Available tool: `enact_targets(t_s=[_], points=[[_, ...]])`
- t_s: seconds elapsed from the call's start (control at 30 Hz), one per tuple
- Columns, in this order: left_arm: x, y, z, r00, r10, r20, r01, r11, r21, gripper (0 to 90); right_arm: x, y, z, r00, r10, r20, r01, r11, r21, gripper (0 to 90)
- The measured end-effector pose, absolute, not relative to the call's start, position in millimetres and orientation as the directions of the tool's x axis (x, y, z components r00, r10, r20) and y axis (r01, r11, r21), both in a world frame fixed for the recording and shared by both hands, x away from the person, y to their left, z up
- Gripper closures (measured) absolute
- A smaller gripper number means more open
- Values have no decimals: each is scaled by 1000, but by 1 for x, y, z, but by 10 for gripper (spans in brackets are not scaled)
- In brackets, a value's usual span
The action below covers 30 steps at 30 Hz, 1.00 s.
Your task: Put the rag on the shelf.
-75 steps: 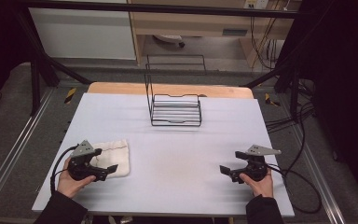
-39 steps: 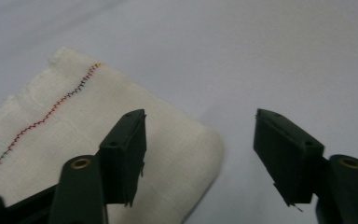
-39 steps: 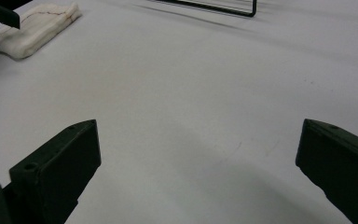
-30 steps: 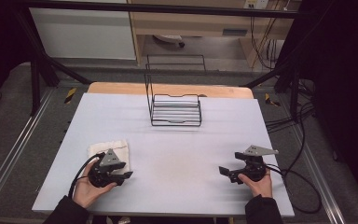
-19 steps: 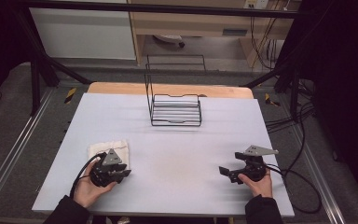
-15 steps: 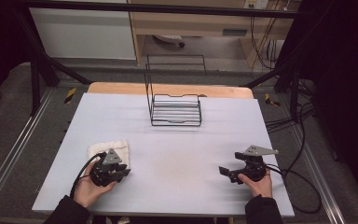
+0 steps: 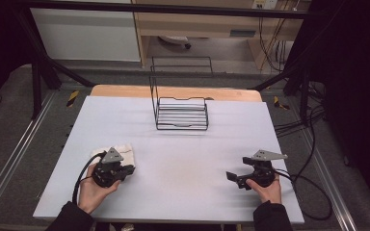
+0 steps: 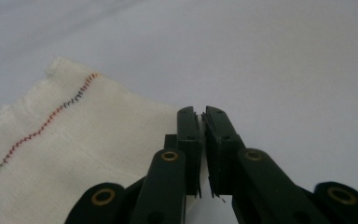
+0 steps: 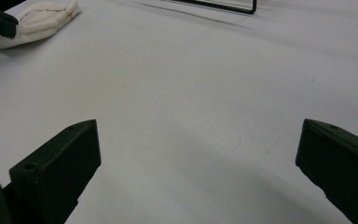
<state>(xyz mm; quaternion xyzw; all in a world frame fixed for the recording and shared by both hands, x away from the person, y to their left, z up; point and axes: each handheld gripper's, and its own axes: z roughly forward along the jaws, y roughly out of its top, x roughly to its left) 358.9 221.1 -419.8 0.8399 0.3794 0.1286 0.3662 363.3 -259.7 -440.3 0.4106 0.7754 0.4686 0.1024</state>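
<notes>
Left claw (image 8: 203, 122) has just been closing and its jaws now sit nearly together at the edge of the folded cream cloth (image 8: 65, 154). From its own camera the cloth's corner seems pinched at the jaws, but I can't tell how much fabric is really caught. That cloth, with a coloured stitch line running across it, lies on the near left part of the white counter (image 7: 183, 159), partly under the left hand (image 7: 94, 190).

Right claw (image 7: 235, 178) rests on the near right of the counter, jaws wide apart with nothing between them, well apart from the cloth.

Further back, a black wire rack (image 7: 180, 113) stands near the counter's far edge.

My take for doing this well: lift slowly and low first to check that the pinch holds all folded layers, not just 1, before carrying it anywhere.
</notes>
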Motion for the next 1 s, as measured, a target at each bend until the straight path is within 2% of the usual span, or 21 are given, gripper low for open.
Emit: enact_targets(t_s=[0.33,0.57,0.73,0.8,0.83,0.87,0.9,0.93,0.97,1.0], points=[[369,189,-411,646,754,-120,562,-364,743,851,364,-259,-441,-642,733,224,542,228,808,5],[379,162,-418,654,748,-115,563,-380,734,849,364,-259,-441,-642,735,217,541,233,808,6],[383,162,-426,665,733,-142,579,-386,718,826,364,-259,-442,-641,736,218,543,234,807,7],[384,168,-421,669,729,-144,576,-387,720,714,364,-258,-442,-639,738,218,544,232,806,7],[384,173,-417,668,734,-123,563,-391,728,714,364,-258,-442,-639,738,218,544,232,806,7],[384,178,-413,668,735,-116,558,-392,731,615,364,-258,-442,-638,738,218,544,232,807,7],[385,184,-408,666,737,-115,553,-384,740,579,364,-258,-442,-638,738,217,543,233,807,8],[385,192,-404,666,740,-94,534,-385,752,579,364,-258,-442,-638,738,217,543,233,807,8],[386,200,-401,661,746,-78,528,-389,755,490,363,-258,-442,-636,739,222,548,231,804,7],[387,208,-398,653,754,-70,528,-387,756,490,363,-258,-442,-636,739,222,548,231,804,7]])
